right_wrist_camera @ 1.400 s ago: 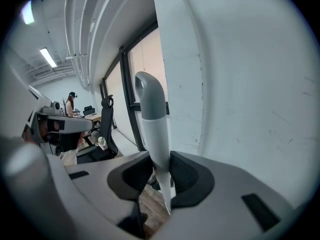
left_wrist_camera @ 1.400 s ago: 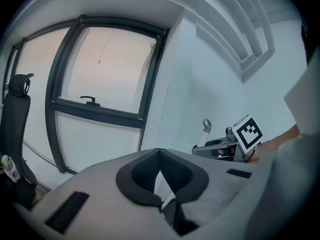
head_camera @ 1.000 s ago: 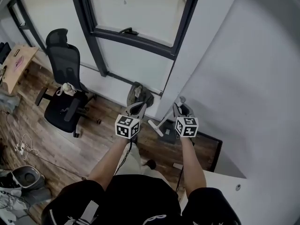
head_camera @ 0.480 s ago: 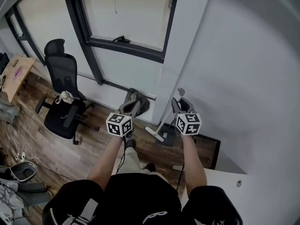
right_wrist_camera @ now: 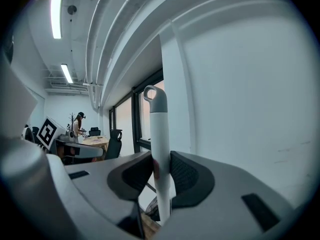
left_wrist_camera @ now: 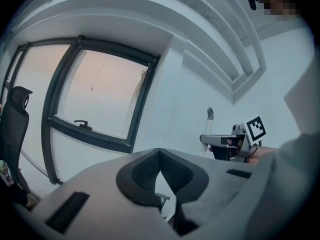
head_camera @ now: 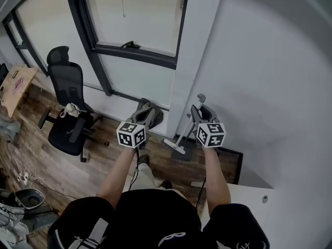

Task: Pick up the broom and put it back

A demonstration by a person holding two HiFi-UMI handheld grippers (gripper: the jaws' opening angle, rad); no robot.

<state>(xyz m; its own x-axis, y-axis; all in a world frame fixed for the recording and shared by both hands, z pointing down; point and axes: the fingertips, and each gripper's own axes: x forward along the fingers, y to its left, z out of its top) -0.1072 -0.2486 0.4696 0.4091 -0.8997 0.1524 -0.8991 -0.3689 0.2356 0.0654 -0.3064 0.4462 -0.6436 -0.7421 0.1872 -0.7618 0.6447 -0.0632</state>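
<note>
Left gripper [head_camera: 149, 112]: jaws together, empty, level, left of the broom [head_camera: 181, 137]; likely kept clear. Broom: white handle [right_wrist_camera: 160, 134] upright, head low by the white pillar [head_camera: 189, 61], probably for carrying to storage. Right gripper [head_camera: 199, 111]: jaws part-open, clamped on the handle near its top.

Ref = pillar [head_camera: 193, 61]. Window [head_camera: 136, 19] adjoins its L side. Office chair [head_camera: 70, 110] further L, in front of window. Desk [head_camera: 15, 82] beyond chair, far L. Broom [right_wrist_camera: 160, 134] just in front of pillar, handle btwn right gripper [head_camera: 196, 110] jaws. Left gripper [head_camera: 144, 115] L of pillar base.
</note>
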